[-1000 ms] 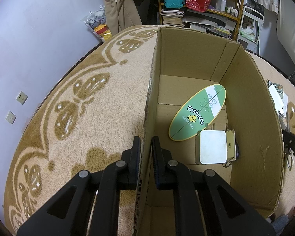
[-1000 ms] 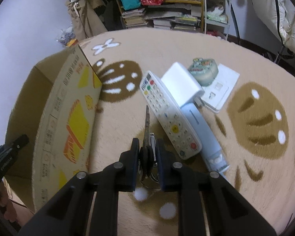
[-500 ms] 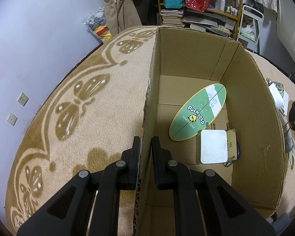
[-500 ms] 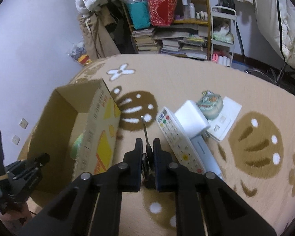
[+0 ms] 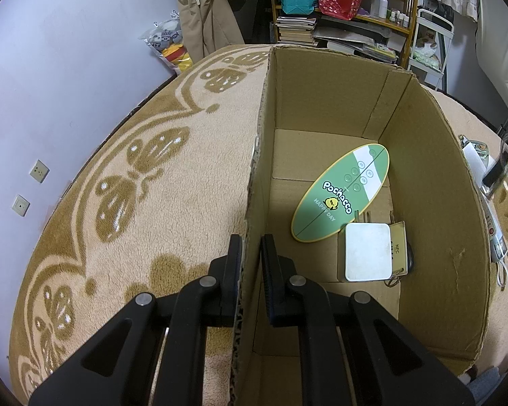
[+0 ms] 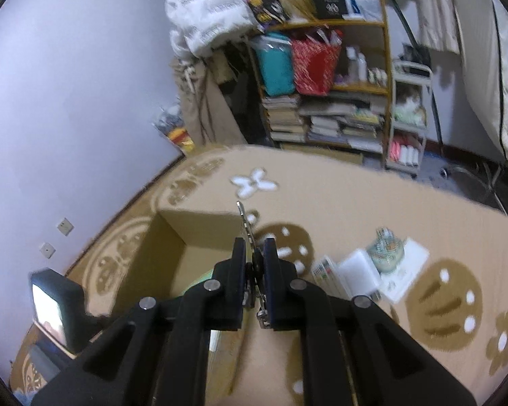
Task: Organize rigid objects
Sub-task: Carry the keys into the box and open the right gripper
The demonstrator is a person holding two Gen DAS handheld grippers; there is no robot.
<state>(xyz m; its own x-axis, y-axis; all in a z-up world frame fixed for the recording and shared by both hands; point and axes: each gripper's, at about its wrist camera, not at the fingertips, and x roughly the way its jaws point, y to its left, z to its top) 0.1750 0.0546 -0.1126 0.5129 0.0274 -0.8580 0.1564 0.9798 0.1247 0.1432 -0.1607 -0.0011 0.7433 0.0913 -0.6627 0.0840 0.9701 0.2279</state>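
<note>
**Keys in the air, box below**

Keys [image 6: 250,253] sit pinched between the closed fingers of the right gripper [image 6: 254,260], one blade sticking up and forward past the fingertips, the ring and the rest of the bunch hanging in the gap behind. They are held up off the rug [image 6: 355,209], above the near end of the open box [image 6: 172,237], whose far wall and inside corner show just ahead of the fingers.

The left gripper [image 5: 250,264] is shut on the box's left wall, one finger outside and one inside, steadying it. Inside lie an oval green board [image 5: 338,196], a white square block [image 5: 367,252] and a tan tag [image 5: 398,247] tucked against the block.

On the rug to the right of the box wait a remote [image 6: 325,270], a white case [image 6: 359,267], a round tin [image 6: 387,248] and a flat white card [image 6: 409,267], close together, some touching.

The step in hand looks like carrying the keys over to drop them in. The next move calls for bringing the right gripper over bare cardboard floor, lowering it inside the walls, then opening the fingers. The bunch hangs loose, so it may swing or snag a finger on release; a low drop would keep it from bouncing onto the board. The left grip should hold until then.
</note>
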